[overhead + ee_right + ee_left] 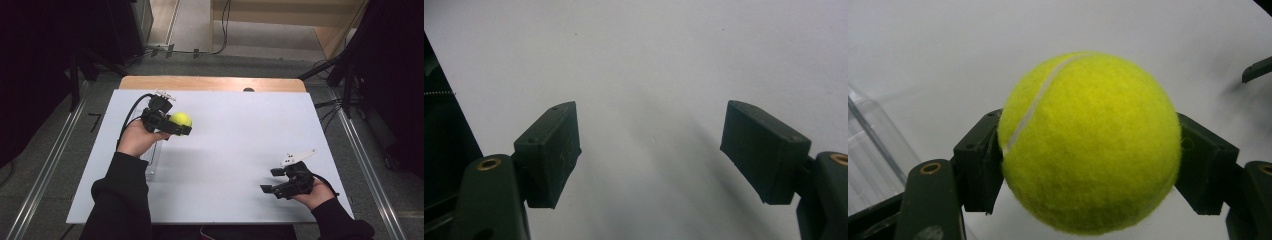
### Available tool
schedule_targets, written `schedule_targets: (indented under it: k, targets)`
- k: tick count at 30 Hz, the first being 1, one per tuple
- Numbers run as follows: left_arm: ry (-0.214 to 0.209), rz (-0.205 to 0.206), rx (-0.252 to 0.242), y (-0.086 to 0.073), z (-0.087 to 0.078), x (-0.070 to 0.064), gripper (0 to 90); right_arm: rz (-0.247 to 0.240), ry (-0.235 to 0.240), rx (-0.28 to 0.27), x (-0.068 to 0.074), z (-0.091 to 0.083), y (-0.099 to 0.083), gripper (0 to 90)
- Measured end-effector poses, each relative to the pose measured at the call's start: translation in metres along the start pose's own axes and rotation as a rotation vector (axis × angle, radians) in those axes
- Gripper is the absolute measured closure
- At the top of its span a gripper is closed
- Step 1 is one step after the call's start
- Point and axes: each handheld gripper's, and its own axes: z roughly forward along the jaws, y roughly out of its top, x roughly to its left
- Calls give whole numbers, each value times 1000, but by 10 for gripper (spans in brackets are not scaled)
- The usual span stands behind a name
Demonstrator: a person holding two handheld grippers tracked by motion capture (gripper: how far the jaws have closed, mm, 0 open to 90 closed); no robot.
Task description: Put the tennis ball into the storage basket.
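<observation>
Tennis ball (pixel 1090 142): bright yellow-green, fuzzy felt nap, one curved white seam running from the upper middle down to its left side in the left gripper view; no marking or lettering is showing on the visible face. The ball is sitting between the two black jaws of the left gripper (pixel 1090 165), a pad pressing against each side, so the jaws are standing about a ball's width apart and are clamping it. In the high view the ball (pixel 181 119) is being held over the left part of the white bench (pixel 240 130), at the tip of the left gripper (pixel 177 125), with the person's left hand (pixel 136 140) wrapping the grip. A clear plastic container (pixel 154 159) is lying on the bench just beside that hand, toward the person; its ribbed wall (pixel 868 150) is showing at the left edge of the left gripper view. The right gripper (pixel 270 180) is hovering well apart over the bench's near right corner; its jaws are spread wide with nothing between the pads (pixel 551 150).
</observation>
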Motion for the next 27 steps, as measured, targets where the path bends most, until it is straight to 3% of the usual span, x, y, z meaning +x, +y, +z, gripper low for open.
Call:
schedule_targets:
  k: [8, 27]
  targets:
    - [22, -15, -8, -4, -8, 8, 264, 1, 0, 1, 0, 0, 0, 216]
    - [100, -102, -36, -13, -22, 27, 264, -4, 0, 1, 0, 0, 0, 216]
